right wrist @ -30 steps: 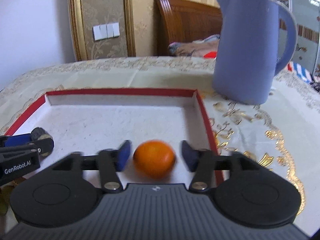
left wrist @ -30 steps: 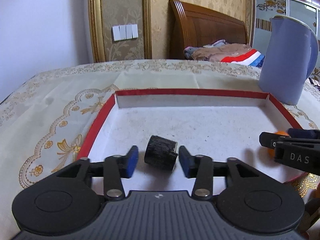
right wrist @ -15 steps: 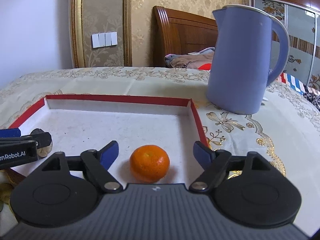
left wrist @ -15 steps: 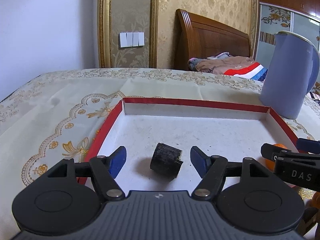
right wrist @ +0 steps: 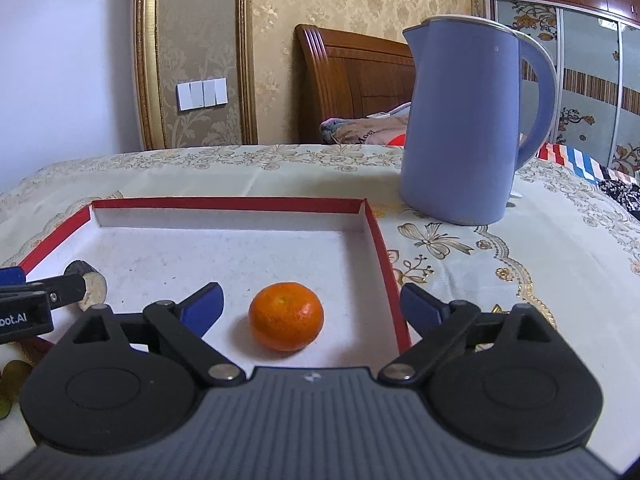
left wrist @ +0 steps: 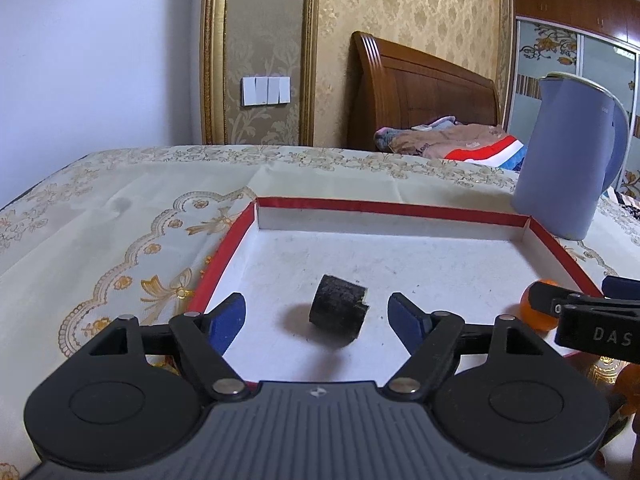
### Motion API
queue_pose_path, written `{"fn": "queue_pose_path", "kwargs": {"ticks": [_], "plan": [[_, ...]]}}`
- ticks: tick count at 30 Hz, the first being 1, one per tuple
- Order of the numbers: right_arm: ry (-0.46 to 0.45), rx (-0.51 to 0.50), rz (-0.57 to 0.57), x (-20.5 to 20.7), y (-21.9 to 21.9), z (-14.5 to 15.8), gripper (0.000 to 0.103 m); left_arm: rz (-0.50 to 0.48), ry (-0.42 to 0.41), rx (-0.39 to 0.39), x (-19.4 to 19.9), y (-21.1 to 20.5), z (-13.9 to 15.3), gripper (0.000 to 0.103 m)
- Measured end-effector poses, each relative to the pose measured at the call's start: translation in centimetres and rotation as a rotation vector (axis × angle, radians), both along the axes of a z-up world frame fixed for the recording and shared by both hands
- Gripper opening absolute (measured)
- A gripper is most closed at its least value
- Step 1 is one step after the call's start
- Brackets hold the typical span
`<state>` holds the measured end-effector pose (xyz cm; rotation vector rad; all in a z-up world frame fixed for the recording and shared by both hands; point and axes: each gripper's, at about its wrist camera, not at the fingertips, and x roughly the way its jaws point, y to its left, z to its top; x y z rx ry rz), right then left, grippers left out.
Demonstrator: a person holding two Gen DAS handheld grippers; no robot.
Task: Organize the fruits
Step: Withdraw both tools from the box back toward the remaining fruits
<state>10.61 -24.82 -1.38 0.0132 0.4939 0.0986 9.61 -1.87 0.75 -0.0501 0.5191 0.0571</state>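
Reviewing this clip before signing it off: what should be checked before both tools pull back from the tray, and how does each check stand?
1. Orange rests on the tray floor: ok.
2. Dark cut piece lies inside the tray: ok.
3. Right tool opening, pads clear of the orange: ok.
4. Left tool opening, pads clear of the dark piece: ok.
5. Kettle stands outside the tray: ok.
6. More fruit waiting: cannot tell.

"DAS" on right claw (left wrist: 592,330); "oot.AI" on left claw (right wrist: 24,314).
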Motion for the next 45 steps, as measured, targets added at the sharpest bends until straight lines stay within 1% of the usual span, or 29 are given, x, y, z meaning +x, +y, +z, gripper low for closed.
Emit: {"fn": "queue_pose_path", "kwargs": {"ticks": [5, 10, 14, 20, 24, 29, 32, 37, 43, 45], "plan": [[-0.01, 0.025, -0.007, -0.8, -0.5, 0.0, 0.099, -0.007, -0.009, 0.021, -0.8, -0.1, -0.1, 0.078], [-0.022, 0.041, 0.001, -1.7, -0.5, 0.0, 0.101, -0.004, -0.006, 0.02, -1.3, 0.0, -0.2, 0.078], [-0.032, 0.036, 0.0, -2.3, -0.5, 0.0, 0.102, 0.006, 0.001, 0.005, -1.6, 0.4, -0.3, 0.078], [-0.037, 0.068, -0.003, -3.3, -1.1, 0.0, 0.103, 0.013, -0.001, -0.013, -2.4, 0.9, -0.2, 0.078], [-0.042, 0.069, -0.008, -3.5, -1.1, -0.1, 0.103, 0.015, -0.005, -0.026, -2.7, 1.2, -0.2, 0.078], [-0.042, 0.071, -0.01, -3.7, -1.1, -0.1, 0.103, 0.012, -0.012, 0.0, -3.1, 0.9, -0.2, 0.078], [-0.038, 0.09, -0.008, -4.2, -1.5, -0.2, 0.103, 0.009, -0.02, 0.017, -3.4, 0.6, -0.2, 0.079], [-0.051, 0.114, -0.018, -4.6, -1.9, -0.1, 0.103, 0.006, -0.026, 0.005, -3.7, 0.9, -0.1, 0.079], [-0.045, 0.112, -0.02, -4.8, -2.0, -0.2, 0.103, 0.007, -0.034, 0.01, -4.1, 1.0, -0.1, 0.079], [-0.039, 0.127, -0.021, -5.1, -2.3, -0.2, 0.103, 0.012, -0.038, 0.016, -4.5, 1.0, 0.0, 0.079]]}}
